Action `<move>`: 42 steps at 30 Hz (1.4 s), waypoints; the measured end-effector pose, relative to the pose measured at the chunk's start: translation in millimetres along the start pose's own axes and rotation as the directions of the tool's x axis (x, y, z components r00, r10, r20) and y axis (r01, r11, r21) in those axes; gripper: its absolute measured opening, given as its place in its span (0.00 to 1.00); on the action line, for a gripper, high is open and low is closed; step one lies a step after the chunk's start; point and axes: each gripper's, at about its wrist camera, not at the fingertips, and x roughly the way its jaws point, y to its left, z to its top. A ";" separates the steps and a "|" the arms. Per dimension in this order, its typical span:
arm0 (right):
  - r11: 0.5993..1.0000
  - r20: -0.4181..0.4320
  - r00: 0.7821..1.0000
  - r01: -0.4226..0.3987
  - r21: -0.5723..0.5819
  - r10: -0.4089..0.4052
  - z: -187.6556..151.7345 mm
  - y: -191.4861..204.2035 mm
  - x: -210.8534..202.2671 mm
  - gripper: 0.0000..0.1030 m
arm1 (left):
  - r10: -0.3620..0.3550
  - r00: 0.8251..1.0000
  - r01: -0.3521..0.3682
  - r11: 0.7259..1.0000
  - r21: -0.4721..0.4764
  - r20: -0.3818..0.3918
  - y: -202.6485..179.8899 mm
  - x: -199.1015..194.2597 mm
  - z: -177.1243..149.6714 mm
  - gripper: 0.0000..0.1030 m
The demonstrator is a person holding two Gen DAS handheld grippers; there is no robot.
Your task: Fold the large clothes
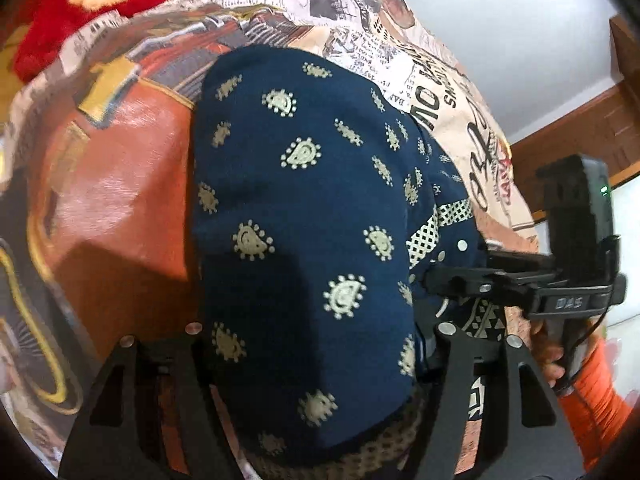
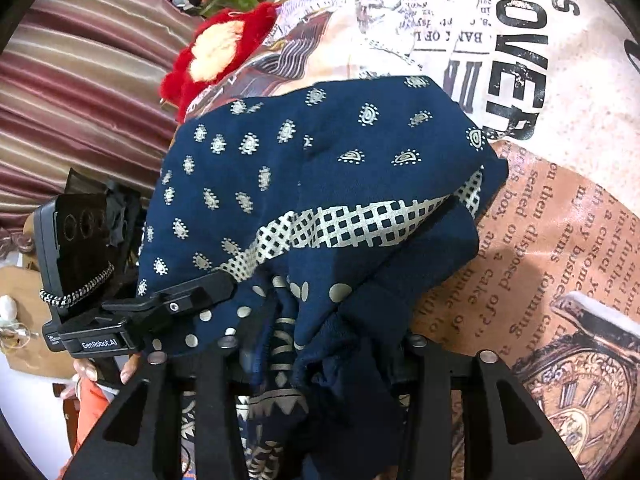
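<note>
Your left tongs (image 1: 316, 344) and right tongs (image 2: 320, 354) each pinch bunched folds of the navy printed garment (image 1: 304, 208), draped mid-frame over the newsprint bedsheet (image 1: 460, 92); it's doubled over but lumpy, so flattening and further folds remain

Left black two-finger gripper (image 1: 320, 328) pointed steeply down, jaws partly apart and closed on the navy paisley-print cloth (image 1: 304, 184). Right black two-finger gripper (image 2: 320, 344): same pitch, narrower gap, cloth bunched between its jaws. My right hand (image 1: 548, 356), orange-sleeved, wrapped its handle.
</note>
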 end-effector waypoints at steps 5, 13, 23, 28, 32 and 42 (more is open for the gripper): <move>0.992 0.022 0.995 0.095 -0.082 -0.094 -1.0 13.5 -26.0 0.67 | 0.120 0.990 -0.124 0.990 0.061 0.072 -7.2 -26.5 -9.7 0.65; 0.947 0.071 0.975 0.220 -0.235 -0.209 -33.4 47.6 -31.2 0.95 | 0.193 0.971 -0.216 0.961 0.174 0.143 -21.4 -46.9 -63.6 0.72; 0.882 -0.009 0.928 0.352 -0.313 -0.373 -80.1 20.7 -29.7 0.98 | 0.294 0.948 -0.309 0.944 0.119 0.125 -12.4 -54.8 -108.2 0.77; 0.870 0.074 0.918 0.394 -0.295 -0.390 -99.3 21.1 -69.0 0.98 | 0.324 0.920 -0.350 0.933 0.089 0.219 -31.2 -98.7 -118.0 0.77; 0.888 0.196 0.924 0.372 -0.271 -0.327 -116.1 46.7 -110.1 0.98 | 0.304 0.890 -0.346 0.936 0.069 0.341 -59.7 -142.3 -121.5 0.77; 0.902 0.585 0.806 0.313 -0.298 -0.087 -152.8 144.3 -221.6 0.98 | 0.138 0.742 -0.296 0.945 0.136 0.656 -161.1 -247.0 -153.0 0.77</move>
